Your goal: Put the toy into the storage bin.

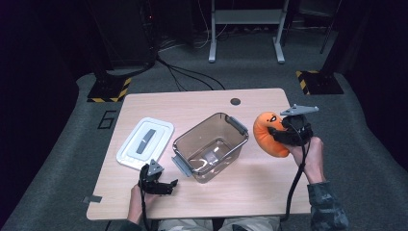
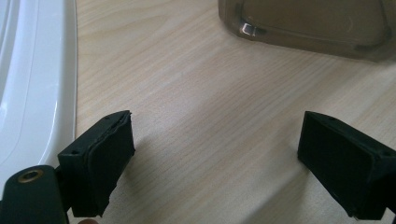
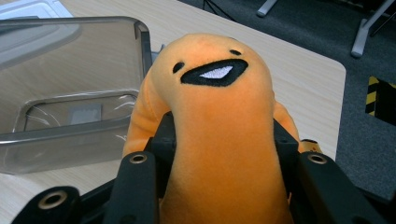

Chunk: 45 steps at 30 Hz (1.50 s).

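The right gripper [image 1: 284, 135] is pinching the orange plush [image 1: 267, 134] between its jaws, holding it at three o'clock of the clear bin [image 1: 211, 146]. The left gripper [image 1: 166, 185] is resting at seven o'clock of the bin with jaws spread wide over bare table [image 1: 250, 187], the white lid [image 1: 144, 143] lying beside it.

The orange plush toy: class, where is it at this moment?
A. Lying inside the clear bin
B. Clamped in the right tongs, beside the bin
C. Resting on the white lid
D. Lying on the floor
B: the right tongs are shut on the orange plush toy, holding it to the right of the clear bin, whose bottom shows bare; the white lid lies apart at the left.
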Each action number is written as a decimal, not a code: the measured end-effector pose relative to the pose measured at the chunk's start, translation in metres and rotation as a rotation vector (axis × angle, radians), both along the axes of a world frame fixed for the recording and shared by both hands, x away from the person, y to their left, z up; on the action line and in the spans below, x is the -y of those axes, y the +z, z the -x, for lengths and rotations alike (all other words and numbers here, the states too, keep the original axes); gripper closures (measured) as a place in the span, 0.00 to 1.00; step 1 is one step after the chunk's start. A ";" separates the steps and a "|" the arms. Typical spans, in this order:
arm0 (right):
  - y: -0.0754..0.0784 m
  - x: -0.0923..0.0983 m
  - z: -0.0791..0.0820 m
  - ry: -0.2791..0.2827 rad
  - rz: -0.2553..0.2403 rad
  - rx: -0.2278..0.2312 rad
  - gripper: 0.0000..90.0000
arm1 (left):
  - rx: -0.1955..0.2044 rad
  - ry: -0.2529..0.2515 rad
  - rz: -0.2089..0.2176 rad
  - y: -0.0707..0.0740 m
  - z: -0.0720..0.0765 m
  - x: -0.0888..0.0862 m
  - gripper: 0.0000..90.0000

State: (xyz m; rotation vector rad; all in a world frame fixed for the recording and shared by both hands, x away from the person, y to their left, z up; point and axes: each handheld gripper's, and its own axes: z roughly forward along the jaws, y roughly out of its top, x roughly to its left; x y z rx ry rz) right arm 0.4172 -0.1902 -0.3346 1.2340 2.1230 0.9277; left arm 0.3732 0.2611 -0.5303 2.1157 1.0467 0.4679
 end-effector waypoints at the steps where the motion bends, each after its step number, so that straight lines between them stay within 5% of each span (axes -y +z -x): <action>1: 0.001 -0.001 0.000 0.006 0.002 0.005 0.63 | 0.000 0.000 0.000 0.000 0.000 0.000 0.12; 20: 0.022 -0.029 -0.007 0.053 0.015 0.036 0.63 | 0.000 0.000 0.000 0.000 0.000 0.000 0.12; 45: 0.029 -0.071 -0.027 0.120 0.032 0.035 0.63 | -0.001 -0.001 -0.001 0.000 0.000 0.000 0.12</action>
